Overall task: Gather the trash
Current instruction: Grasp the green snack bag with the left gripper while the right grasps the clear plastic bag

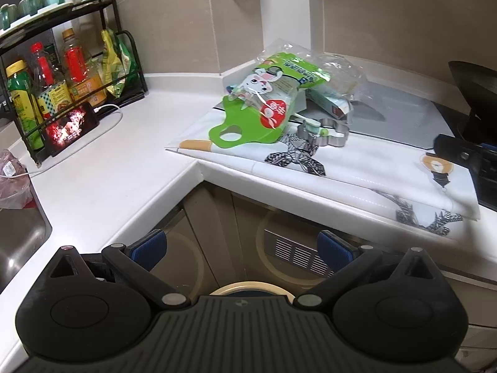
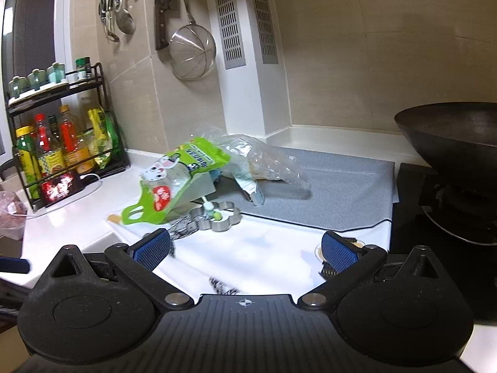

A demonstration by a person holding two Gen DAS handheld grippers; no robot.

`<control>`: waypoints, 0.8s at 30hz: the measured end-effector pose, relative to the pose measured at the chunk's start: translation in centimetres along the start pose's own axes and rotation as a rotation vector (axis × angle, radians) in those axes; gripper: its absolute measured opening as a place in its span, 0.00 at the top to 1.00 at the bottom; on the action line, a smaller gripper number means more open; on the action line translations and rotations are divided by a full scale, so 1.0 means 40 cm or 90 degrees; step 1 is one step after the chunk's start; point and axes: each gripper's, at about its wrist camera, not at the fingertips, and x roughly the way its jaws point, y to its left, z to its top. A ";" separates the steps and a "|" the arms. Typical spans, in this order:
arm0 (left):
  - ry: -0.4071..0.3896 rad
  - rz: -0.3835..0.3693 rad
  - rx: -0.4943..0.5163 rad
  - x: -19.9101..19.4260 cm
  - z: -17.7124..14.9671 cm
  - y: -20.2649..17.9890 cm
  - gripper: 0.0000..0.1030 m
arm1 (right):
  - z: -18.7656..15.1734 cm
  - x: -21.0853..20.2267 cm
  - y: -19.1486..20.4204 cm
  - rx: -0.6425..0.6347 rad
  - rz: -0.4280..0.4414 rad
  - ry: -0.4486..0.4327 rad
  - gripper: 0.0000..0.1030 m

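We stood at a white L-shaped kitchen bench (image 1: 102, 168) under beige wall tiles, with a patterned plastic mat (image 1: 357, 168) and a speckled grey mat (image 2: 335, 183) laid over its right stretch. The trash sat in one loose heap where the two mats met: a bright green glossy package (image 1: 257, 105) printed with a cartoon rabbit and a red round label, its cut-out handle loop pointing toward us; a crumpled clear plastic bag (image 2: 267, 158) behind it; and a torn pale carton (image 1: 329, 102) tucked underneath. Just beside the heap lay one flower-shaped metal ring mould (image 2: 217, 217). A black wire rack (image 2: 62, 143) of sauce bottles stood in the far left corner, and one dark wok (image 2: 450, 136) sat at the right. Our left tongs (image 1: 242, 247) hung below the bench edge, blue ribbed pads wide apart, gripping nothing. Our right tongs (image 2: 245, 248) hovered over the patterned mat, likewise spread and empty.
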 end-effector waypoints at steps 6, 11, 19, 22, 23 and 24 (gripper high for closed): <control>0.020 0.018 0.023 0.021 0.002 -0.002 0.00 | 0.014 0.148 -0.022 0.014 0.024 0.022 0.00; 0.033 0.044 0.043 0.038 -0.004 -0.004 0.00 | 0.029 0.300 0.000 -0.019 0.118 0.101 0.00; 0.028 0.077 0.040 0.053 0.022 0.022 0.00 | 0.023 0.536 0.100 -0.133 0.123 0.168 0.00; 0.023 0.091 0.034 0.064 0.045 0.039 0.00 | 0.031 0.577 0.107 -0.141 0.109 0.172 0.00; 0.021 0.095 0.031 0.066 0.055 0.043 0.00 | 0.025 0.582 0.095 -0.130 0.092 0.171 0.00; 0.018 0.098 0.026 0.070 0.066 0.049 0.00 | 0.029 0.583 0.079 -0.111 0.073 0.171 0.00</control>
